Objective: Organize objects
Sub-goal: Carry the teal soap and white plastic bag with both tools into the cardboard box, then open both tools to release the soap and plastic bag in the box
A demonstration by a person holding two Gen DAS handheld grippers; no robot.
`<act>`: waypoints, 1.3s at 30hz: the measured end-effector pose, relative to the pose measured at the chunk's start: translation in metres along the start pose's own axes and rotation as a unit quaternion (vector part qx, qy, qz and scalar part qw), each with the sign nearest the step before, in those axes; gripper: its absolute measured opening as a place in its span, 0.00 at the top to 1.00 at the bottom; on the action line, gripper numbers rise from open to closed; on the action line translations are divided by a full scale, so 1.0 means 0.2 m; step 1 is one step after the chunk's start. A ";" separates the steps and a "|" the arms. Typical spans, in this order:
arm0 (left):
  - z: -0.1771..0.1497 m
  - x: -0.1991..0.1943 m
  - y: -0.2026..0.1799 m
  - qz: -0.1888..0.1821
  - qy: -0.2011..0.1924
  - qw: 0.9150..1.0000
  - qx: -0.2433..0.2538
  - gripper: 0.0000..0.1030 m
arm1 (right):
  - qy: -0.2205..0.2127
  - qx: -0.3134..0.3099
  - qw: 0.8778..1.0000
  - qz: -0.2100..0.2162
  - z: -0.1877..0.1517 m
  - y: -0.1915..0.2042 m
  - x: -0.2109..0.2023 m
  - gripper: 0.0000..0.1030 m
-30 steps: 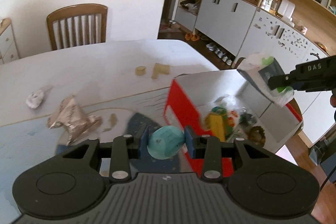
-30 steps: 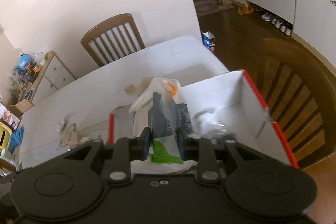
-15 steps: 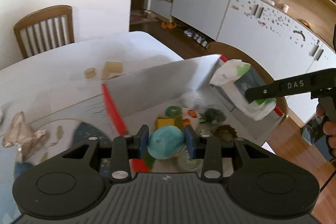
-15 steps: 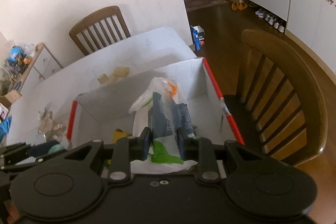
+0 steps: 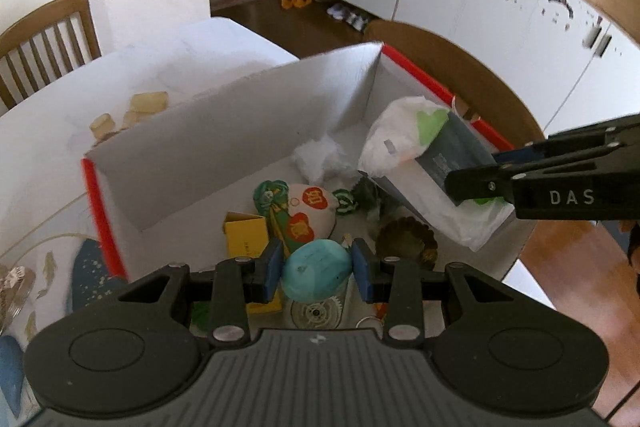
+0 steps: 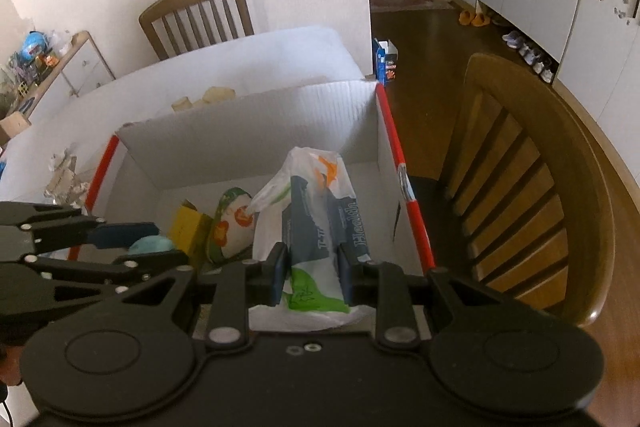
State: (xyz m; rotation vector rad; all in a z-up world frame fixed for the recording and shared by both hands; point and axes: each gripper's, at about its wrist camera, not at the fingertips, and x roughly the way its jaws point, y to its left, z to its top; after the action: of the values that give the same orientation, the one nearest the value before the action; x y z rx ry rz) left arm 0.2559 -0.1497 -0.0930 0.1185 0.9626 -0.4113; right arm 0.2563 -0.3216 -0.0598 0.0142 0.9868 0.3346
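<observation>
Teal ball (image 5: 316, 275) is clamped in the left tongs (image 5: 316, 275), bagged packet (image 6: 316, 223) in the right tongs (image 6: 312, 277); both hang over the box (image 5: 224, 147) at the tabletop's corner, apparently for dropping in

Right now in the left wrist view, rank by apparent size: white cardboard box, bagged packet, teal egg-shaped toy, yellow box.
1. White cardboard box
2. Bagged packet
3-4. Teal egg-shaped toy and yellow box: unsure, since the toy is nearer the camera and the box is partly hidden.
</observation>
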 end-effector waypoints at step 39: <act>0.00 0.25 -0.02 0.003 0.119 0.993 0.009 0.48 | 0.024 -0.012 0.999 0.041 -0.04 -0.05 0.07 0.60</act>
State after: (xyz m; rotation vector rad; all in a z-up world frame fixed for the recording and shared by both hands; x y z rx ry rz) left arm 0.2785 -0.1683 -0.1332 0.1902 1.1928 -0.4071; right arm 0.2590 -0.3276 -0.0769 0.0240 1.0305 0.4233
